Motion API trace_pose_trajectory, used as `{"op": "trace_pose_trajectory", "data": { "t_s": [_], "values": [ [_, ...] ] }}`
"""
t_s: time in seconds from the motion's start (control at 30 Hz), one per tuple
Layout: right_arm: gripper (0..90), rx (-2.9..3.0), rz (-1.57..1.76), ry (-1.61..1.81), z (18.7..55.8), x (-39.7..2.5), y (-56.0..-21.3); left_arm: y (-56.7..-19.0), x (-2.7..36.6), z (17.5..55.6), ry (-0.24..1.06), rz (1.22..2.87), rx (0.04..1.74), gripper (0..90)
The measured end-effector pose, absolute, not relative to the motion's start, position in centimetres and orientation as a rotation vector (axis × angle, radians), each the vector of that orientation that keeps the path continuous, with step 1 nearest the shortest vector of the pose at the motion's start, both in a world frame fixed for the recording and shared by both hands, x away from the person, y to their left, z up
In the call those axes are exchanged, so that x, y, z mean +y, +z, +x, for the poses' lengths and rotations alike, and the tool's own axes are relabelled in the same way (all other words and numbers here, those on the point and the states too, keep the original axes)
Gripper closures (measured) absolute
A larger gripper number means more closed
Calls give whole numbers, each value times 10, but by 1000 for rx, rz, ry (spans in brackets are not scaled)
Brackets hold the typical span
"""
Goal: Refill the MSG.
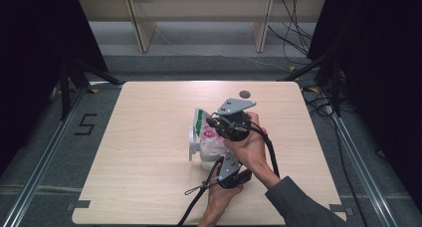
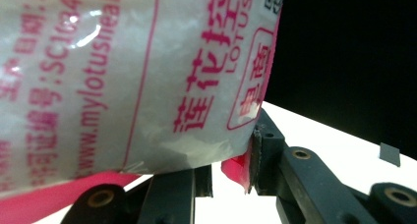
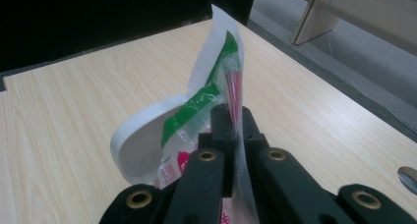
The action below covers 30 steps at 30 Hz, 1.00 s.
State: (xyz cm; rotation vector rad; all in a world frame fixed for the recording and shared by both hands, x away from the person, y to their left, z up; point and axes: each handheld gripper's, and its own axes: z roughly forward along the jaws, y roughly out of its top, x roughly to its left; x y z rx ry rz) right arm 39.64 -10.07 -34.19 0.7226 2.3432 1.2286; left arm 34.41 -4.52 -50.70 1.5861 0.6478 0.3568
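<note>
Two grippers meet on one plastic bag [image 1: 206, 137] near the middle of the table [image 1: 139, 152]. The right gripper [image 3: 231, 123] has its jaws pressed together on the bag's thin upper edge, which stands up between them beside a green strip. The left gripper [image 2: 231, 177] sits lower, nearer the person; the bag's pink bottom corner lies between its jaws, which look closed on it. A white loop [image 3: 142, 140] rests just behind the bag.

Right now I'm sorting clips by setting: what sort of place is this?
Probably a recording lab or studio: black curtains flank a bare wooden table, with loose cables on the floor.
</note>
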Motion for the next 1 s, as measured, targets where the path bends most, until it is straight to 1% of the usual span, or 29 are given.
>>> {"op": "trace_pose_trajectory", "data": {
  "t_s": [1.0],
  "values": [
    [900,2353,724,1224,398,-100,-341,-506,-47,345,355,1571,646,746]
  ]
}}
